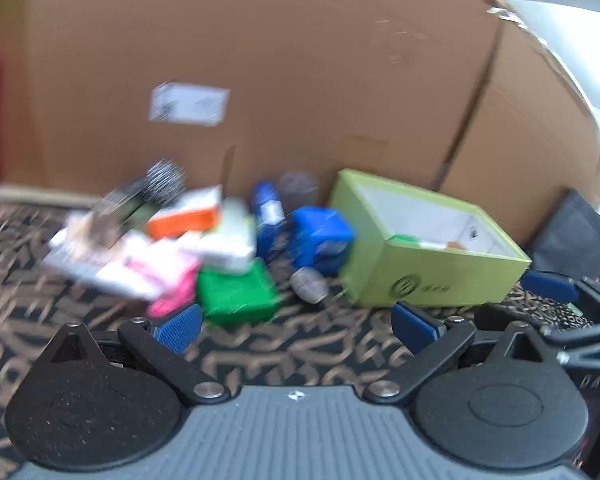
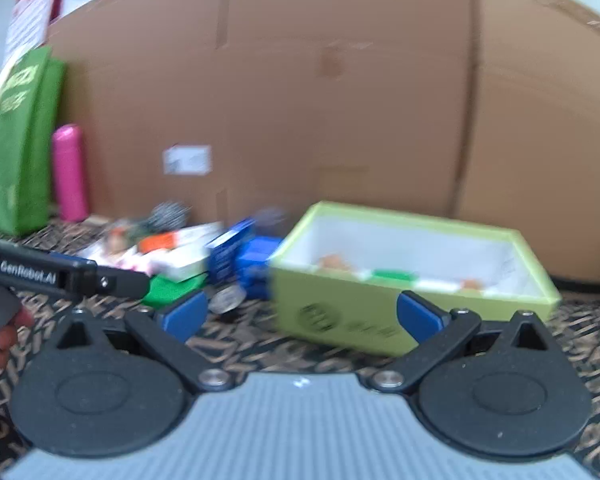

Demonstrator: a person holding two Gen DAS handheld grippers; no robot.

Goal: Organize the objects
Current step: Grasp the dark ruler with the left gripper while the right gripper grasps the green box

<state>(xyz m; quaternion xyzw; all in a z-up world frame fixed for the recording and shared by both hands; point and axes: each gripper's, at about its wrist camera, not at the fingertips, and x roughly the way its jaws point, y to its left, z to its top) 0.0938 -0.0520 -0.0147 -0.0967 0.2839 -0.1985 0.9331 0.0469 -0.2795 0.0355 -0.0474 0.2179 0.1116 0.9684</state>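
Several small cartons (image 1: 204,236) lie piled on the carpet (image 1: 300,344) at 9 o'clock of the lime box (image 1: 424,280), likely light, stiff card, best pinched across the flat sides. Left gripper (image 1: 296,326) and right gripper (image 2: 300,316) both gape wide, holding nothing; big cardboard box (image 1: 260,60) at 12 o'clock behind.

— Where does the left wrist camera sit?
— Low over the brown patterned carpet (image 1: 300,344), facing the tall brown cardboard wall (image 1: 280,60), fairly near.
— And the right?
— Beside it, facing likewise. Both views share the open lime-green cardboard box (image 1: 432,276) (image 2: 340,320) and the wall (image 2: 320,100).
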